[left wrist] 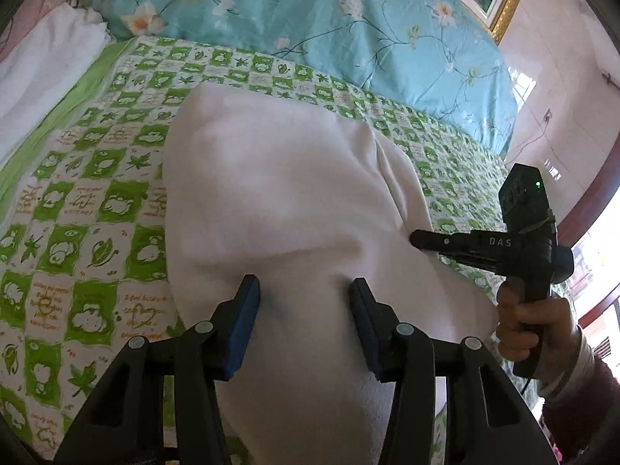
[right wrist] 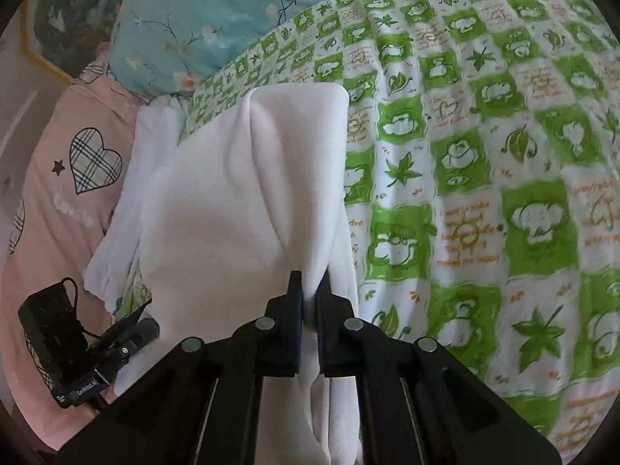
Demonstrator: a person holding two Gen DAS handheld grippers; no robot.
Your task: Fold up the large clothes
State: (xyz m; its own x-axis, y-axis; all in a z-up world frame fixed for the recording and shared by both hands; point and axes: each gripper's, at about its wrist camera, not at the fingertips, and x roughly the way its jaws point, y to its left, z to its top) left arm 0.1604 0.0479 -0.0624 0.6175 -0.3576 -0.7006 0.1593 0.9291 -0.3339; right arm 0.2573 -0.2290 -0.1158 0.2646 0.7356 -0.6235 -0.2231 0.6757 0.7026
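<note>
Right gripper (right wrist: 308,302) pinches the white cloth (right wrist: 240,209); left gripper (left wrist: 304,302) gapes over it. Only the right view shows a pink pillow (right wrist: 58,209).

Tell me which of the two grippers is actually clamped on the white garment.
The right gripper: its fingers are pinched shut on a bunched fold of the white garment. The left gripper stands open, fingers apart over the cloth.

The white garment (left wrist: 279,201) runs off the lower frame edge in both views, its full shape undeterminable, and its bunched fabric hides the right gripper (right wrist: 309,302) pad faces.
</note>
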